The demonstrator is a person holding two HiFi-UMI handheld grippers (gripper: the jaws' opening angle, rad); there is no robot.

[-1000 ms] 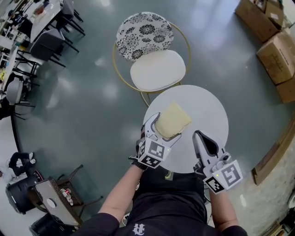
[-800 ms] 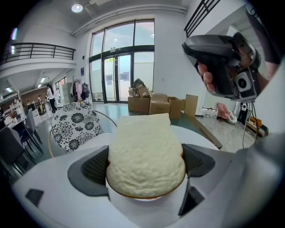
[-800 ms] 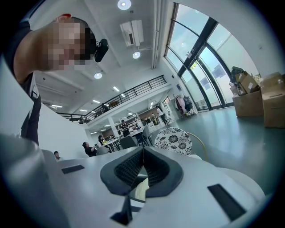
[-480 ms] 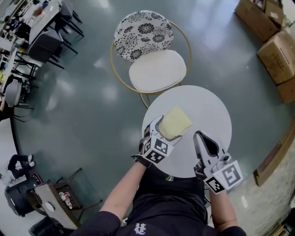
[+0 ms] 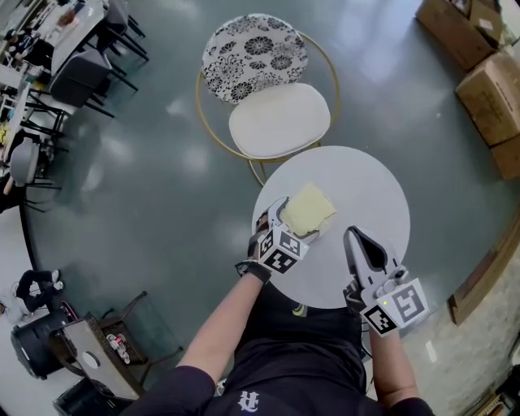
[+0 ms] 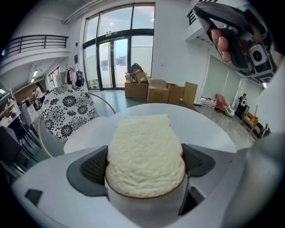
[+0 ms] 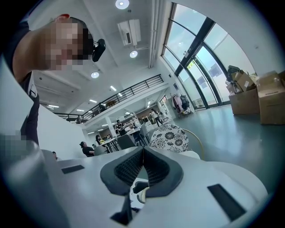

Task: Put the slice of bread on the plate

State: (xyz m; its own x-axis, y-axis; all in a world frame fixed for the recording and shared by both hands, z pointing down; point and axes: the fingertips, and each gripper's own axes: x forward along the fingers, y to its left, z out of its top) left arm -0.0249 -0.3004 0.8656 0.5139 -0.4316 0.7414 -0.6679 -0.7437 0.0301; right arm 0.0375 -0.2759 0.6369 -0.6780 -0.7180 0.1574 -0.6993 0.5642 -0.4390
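Left jaws around bread [image 6: 144, 153], perhaps on table [image 5: 366, 187]

The slice of bread [image 6: 144, 153] is showing a rough, porous, matt crumb. The round table [image 5: 366, 195] is looking smooth and matt white, while the grey floor [image 5: 162, 146] is gleaming glossily.

You are working in a big open office-style hall: tall glass doors [image 6: 120, 58] are letting daylight in beside a stack of cardboard boxes [image 6: 156, 91], and a railed mezzanine [image 7: 129, 93] is running along the upper level under round ceiling lights [image 7: 121, 4]. People [image 7: 84, 149] are sitting at long tables [image 5: 73, 32] with dark chairs [image 5: 85, 77] off to one side. You are facing a small round white table [image 5: 366, 236] on a polished grey floor [image 5: 146, 179], with a flower-patterned chair [image 5: 254, 57] just beyond it.
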